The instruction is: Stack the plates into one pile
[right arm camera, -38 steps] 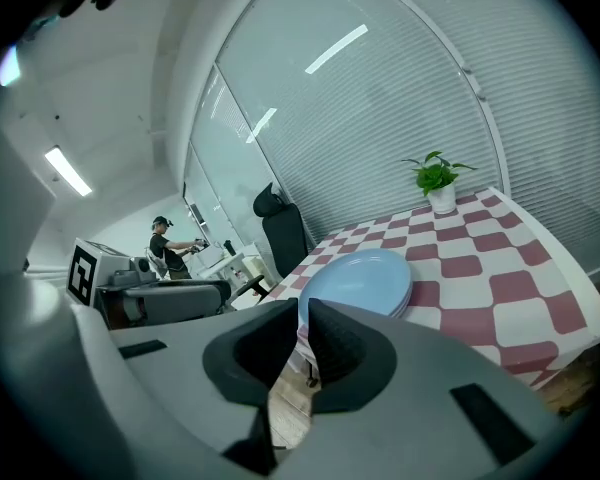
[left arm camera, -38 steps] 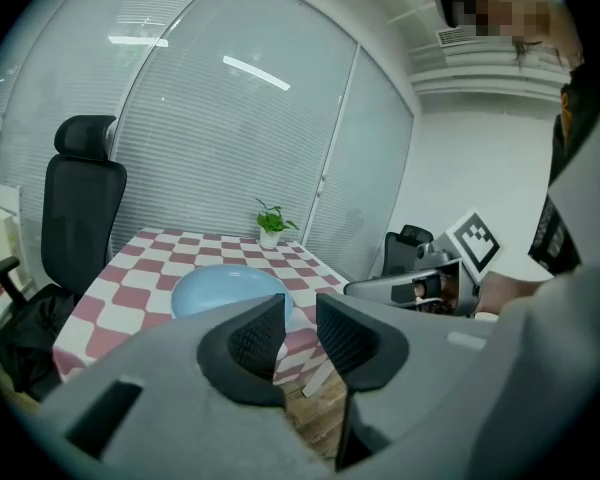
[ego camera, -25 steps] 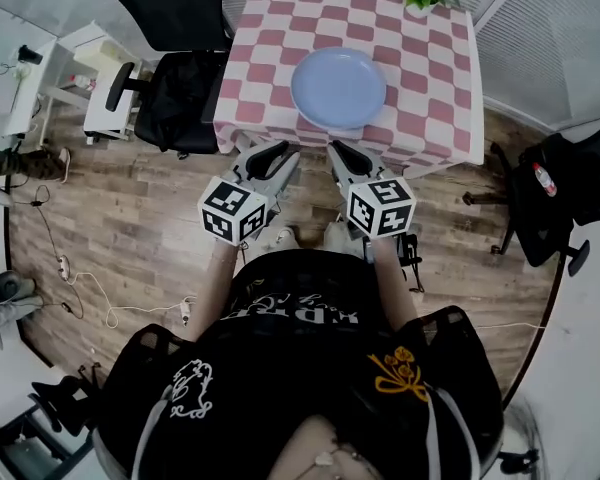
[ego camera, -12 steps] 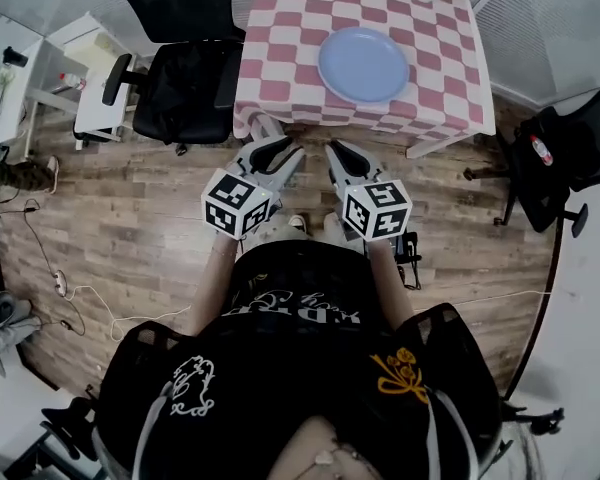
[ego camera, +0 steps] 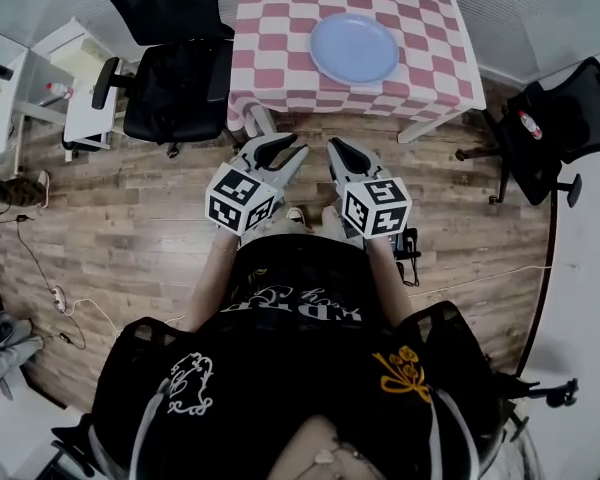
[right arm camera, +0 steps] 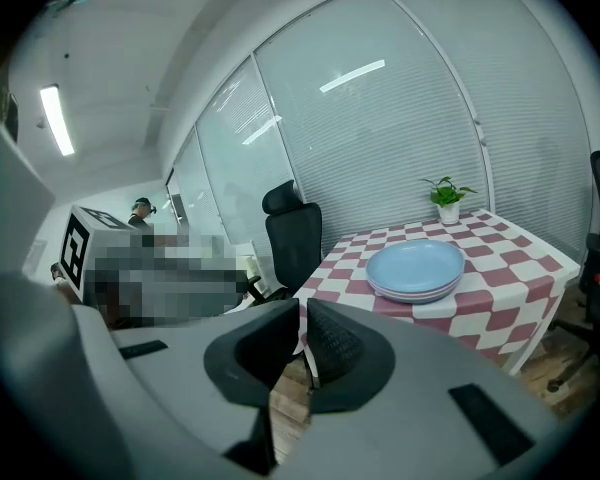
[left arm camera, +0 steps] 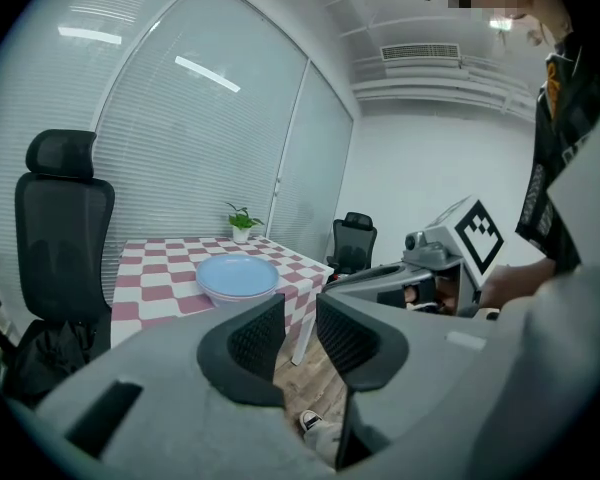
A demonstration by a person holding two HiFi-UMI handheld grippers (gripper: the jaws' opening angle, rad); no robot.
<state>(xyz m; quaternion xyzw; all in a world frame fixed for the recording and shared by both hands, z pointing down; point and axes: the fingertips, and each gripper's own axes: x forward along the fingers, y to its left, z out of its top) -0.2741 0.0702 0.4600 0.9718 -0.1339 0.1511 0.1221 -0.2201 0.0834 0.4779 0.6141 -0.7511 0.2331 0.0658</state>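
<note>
Left hand-held gripper [ego camera: 283, 149] is held low in front of the person, over the wooden floor [ego camera: 130, 198]. Its own view shows the jaws standing a narrow way apart with nothing between them; only floorboards and the toe of a shoe [left arm camera: 308, 422] show through the gap. Beside it, the right hand-held gripper [ego camera: 340, 149] points the same way. Its jaws have just been closing, their tips now meet, and nothing is caught between them. Each one carries its cube of square markers [ego camera: 242, 198] nearest the person's body, and the two are near each other without touching.

Both point toward the bench [ego camera: 270, 28], which stands well apart from them across a strip of bare floor and is covered with a pink and white checked cloth that hangs over its near edge. On the cloth the pale blue plates [ego camera: 354, 48] sit as one pile, toward the right of the bench as the head view shows it. From the right gripper view the pile [right arm camera: 415, 268] shows several rims lying one on another, level and even. A small potted plant [right arm camera: 447, 200] stands at the far edge of the bench, behind the plates and clear of them.

One black office chair [ego camera: 175, 78] is drawn up at the bench's left side, and a second black chair [ego camera: 570, 118] stands off to the right. Windows with closed blinds [right arm camera: 380, 138] run behind the bench.
</note>
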